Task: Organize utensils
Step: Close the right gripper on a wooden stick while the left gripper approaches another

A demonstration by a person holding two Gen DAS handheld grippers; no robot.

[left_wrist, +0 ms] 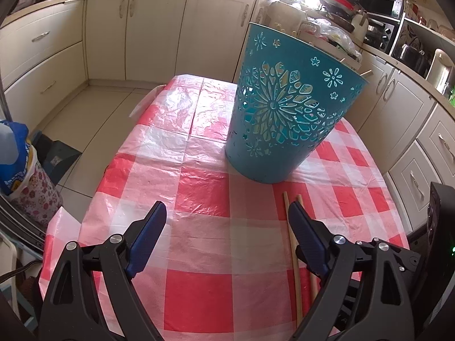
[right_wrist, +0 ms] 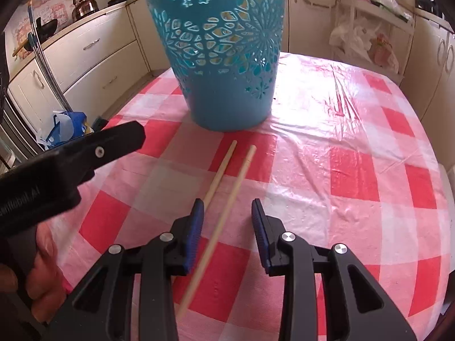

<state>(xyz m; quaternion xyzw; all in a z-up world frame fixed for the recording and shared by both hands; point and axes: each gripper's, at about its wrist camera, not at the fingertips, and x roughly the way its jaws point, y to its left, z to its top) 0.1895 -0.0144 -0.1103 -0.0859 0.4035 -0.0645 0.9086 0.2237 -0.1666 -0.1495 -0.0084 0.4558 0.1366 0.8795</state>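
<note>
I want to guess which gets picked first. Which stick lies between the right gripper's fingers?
The right-hand stick of the two: it runs between the open right gripper fingers. The other stick passes behind the left finger.

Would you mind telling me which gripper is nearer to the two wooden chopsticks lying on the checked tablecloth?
Right. The right gripper hovers open over the two wooden chopsticks, one stick between its fingers. The left gripper is open beside them, both sticks by its right finger.

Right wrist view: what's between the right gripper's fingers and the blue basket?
In the right wrist view, two wooden chopsticks lie on the checked tablecloth between the open right gripper and the blue basket. Their far tips stop short of its base.
</note>
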